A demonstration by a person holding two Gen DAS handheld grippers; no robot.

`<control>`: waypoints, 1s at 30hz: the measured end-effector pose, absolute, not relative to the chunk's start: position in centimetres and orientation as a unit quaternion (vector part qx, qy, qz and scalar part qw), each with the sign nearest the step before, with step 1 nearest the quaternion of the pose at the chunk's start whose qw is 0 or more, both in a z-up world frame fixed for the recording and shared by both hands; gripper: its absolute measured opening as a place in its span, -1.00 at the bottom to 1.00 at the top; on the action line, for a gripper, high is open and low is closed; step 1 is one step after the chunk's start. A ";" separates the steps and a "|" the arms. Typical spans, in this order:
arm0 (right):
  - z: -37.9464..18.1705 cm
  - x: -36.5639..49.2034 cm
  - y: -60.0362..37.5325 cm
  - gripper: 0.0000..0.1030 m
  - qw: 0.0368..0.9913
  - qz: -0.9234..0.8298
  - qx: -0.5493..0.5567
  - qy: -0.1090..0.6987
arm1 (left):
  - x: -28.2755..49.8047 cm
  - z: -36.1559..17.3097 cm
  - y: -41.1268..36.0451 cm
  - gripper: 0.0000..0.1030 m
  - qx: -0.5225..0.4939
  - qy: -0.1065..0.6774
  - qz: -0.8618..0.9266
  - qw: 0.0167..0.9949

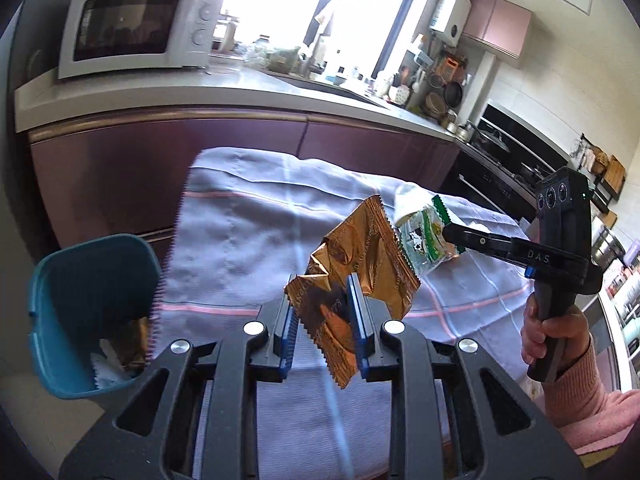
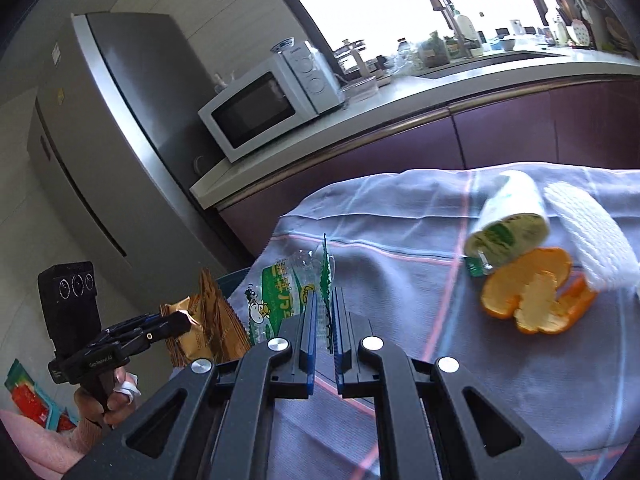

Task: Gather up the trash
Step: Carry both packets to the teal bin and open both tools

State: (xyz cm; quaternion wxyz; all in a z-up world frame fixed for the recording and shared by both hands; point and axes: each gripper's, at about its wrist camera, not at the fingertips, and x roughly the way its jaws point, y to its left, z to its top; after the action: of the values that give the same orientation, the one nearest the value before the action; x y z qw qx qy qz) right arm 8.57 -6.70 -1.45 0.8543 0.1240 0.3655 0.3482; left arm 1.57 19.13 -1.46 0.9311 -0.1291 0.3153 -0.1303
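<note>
Left wrist view: the left gripper (image 1: 325, 322) pinches a gold wrapper (image 1: 354, 276) above the cloth (image 1: 240, 232) — right of the teal bin (image 1: 86, 312); the right gripper (image 2: 324, 322) clamps a green-printed wrapper (image 2: 284, 292) over that cloth.

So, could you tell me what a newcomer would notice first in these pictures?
Each gripper is shut on a wrapper above the cloth-covered table: the left gripper pinches a gold snack wrapper, the right gripper a green-and-white cow-print wrapper. An orange peel lies on the cloth at right, and a teal bin waits at left.
</note>
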 end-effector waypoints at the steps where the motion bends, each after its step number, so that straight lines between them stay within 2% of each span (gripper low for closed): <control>1: -1.4 8.8 -5.4 -0.88 0.849 0.359 0.120 0.368 | 1.2 -1.3 20.3 -0.54 -0.133 0.312 -0.118 0.933; 14: -1.5 11.1 8.0 -0.88 0.813 0.429 0.057 0.389 | -2.0 -1.4 31.8 -0.55 -0.159 0.295 0.003 0.942; 30: -3.3 12.9 16.9 -0.88 0.802 0.435 -0.020 0.409 | -0.4 -4.9 37.3 -0.55 -0.166 0.324 0.080 0.928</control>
State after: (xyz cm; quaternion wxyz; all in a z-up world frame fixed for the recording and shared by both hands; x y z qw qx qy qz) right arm 12.88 16.86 -3.34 0.8017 -0.0201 0.4092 0.4352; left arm -0.45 37.25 -4.91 0.9279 -0.1664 0.3237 0.0803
